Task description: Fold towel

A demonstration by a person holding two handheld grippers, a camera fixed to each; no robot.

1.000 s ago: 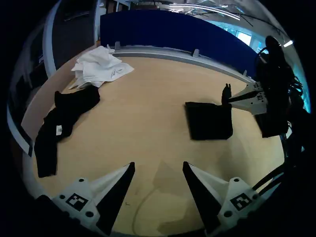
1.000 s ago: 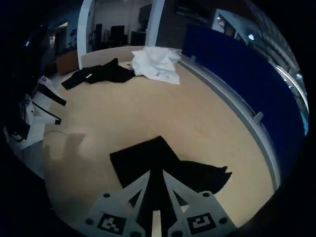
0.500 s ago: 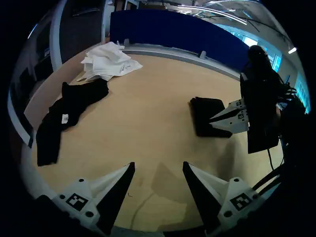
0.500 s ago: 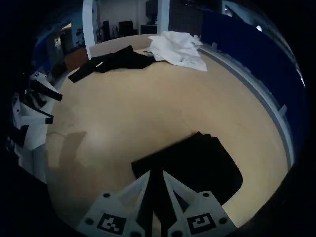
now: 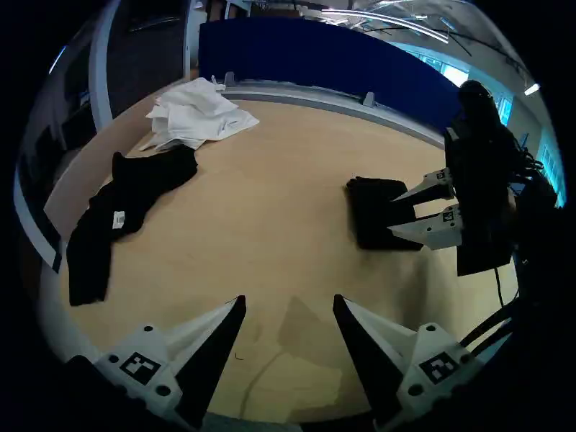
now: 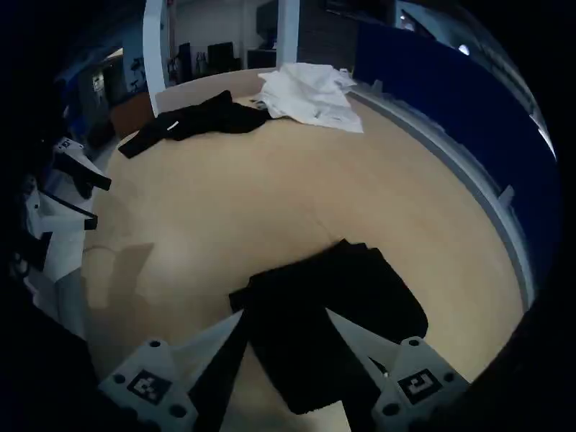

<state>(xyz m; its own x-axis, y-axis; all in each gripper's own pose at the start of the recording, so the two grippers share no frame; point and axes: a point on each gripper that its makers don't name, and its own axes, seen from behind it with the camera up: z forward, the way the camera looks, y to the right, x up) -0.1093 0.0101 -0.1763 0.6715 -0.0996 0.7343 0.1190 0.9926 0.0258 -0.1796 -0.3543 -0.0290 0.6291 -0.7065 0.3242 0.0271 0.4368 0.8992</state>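
Pale wood counter (image 5: 273, 216), rounded at the edge, backed by a blue partition (image 5: 324, 57).

Item 1, towel (image 6: 338, 302). Black, already folded into a compact, thick rectangle that lies flat on the counter towards the partition side. Judged soft, limp and light: it has no stiffness of its own, so the layers will sag and slide apart if it is lifted by one point. Best taken at a corner or along an outer edge, pinching all the layers together. A further fold would want both corners of one short end. Not fragile, and not likely to slip on the wood.

Item 2, right tool (image 6: 284, 313). Fingers spread wide and gripping nothing, poised over the near end of the towel, one finger towards each side of it. The left gripper view shows both fingers reaching over the towel's edge. Whether they touch the cloth cannot be told.

Item 3, left tool (image 5: 288, 299). Fingers apart and empty, above bare counter, well apart from the towel.

Item 4, white cloth (image 5: 194, 115). Loose heap at the far end of the counter, near the partition.

Item 5, black garment (image 5: 122, 209). Spread out unfolded, just beside the white cloth and well apart from the towel.
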